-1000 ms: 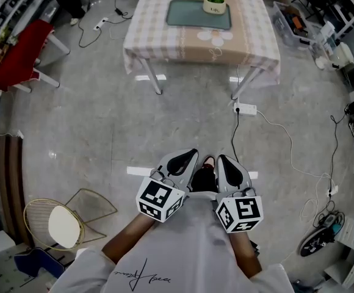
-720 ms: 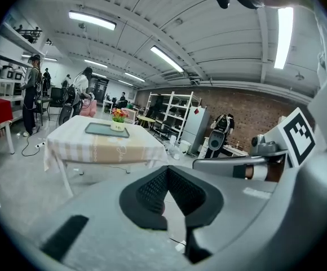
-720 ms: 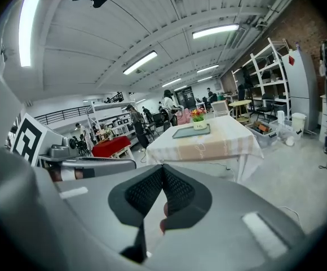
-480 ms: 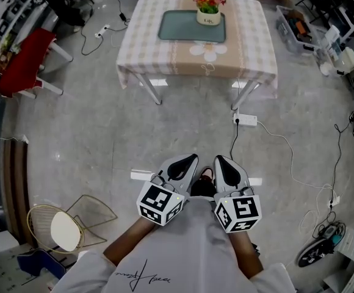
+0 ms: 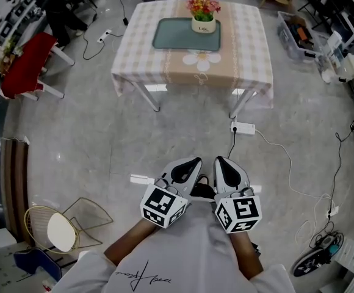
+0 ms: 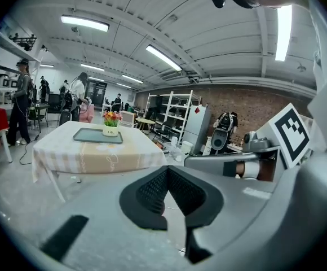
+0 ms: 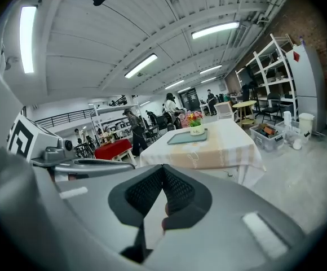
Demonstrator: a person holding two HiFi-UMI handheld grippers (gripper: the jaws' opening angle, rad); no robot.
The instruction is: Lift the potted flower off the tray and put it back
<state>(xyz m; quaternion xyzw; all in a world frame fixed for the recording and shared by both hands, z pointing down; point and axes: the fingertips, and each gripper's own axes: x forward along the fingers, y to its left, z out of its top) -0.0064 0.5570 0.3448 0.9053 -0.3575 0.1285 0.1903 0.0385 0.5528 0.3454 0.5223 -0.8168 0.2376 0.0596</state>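
A white pot of red and yellow flowers [image 5: 203,16] stands at the far right corner of a grey-green tray [image 5: 186,34] on a table with a checked cloth [image 5: 195,63], far ahead of me. Both gripper views show the potted flower [image 6: 111,125] [image 7: 195,125] on the tray [image 6: 97,135] [image 7: 186,136], some way off. My left gripper [image 5: 189,163] and right gripper [image 5: 221,163] are held side by side close to my body, over the floor, well short of the table. Both are shut with nothing between the jaws.
A power strip [image 5: 242,127] and white cable [image 5: 287,163] lie on the floor before the table's right leg. A red-covered table [image 5: 24,63] stands at left, wire chairs [image 5: 67,221] at lower left, storage bins [image 5: 296,32] at right. People [image 6: 79,97] stand beyond the table.
The table with the tray and flower has come nearer and lower in the head view; I have walked toward it. Both grippers stay shut, side by side.
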